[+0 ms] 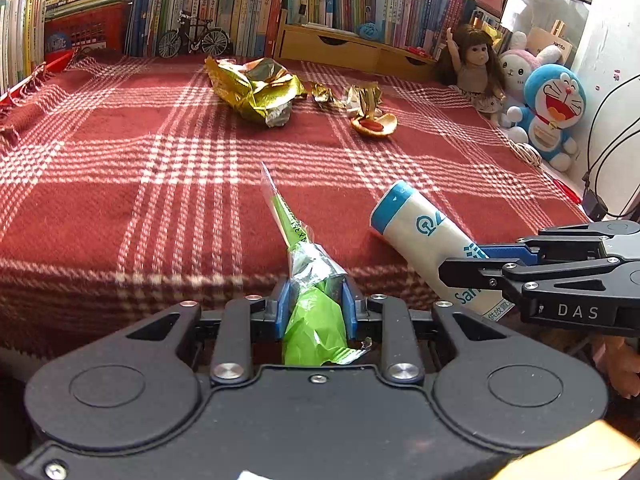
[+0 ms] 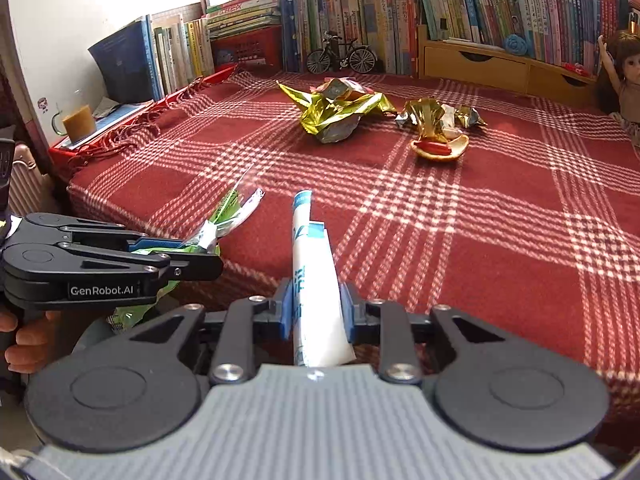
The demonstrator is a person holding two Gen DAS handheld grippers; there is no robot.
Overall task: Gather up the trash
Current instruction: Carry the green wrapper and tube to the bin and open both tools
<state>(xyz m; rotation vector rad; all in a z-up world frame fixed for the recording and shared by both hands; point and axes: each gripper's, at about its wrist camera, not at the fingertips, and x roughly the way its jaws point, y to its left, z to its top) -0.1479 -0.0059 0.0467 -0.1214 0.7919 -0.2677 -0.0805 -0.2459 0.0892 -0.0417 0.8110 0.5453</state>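
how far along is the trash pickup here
Partway. In hand: the left claw grips a green wrapper, the right claw a white and blue tube. Left on the red blanket: the big gold wrapper, smaller foil scraps and the peel. No bin is visible.

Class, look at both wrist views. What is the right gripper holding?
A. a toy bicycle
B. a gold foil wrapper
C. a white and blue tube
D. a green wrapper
C: the right gripper is clamped on the white and blue tube; the green wrapper sits in the left gripper.
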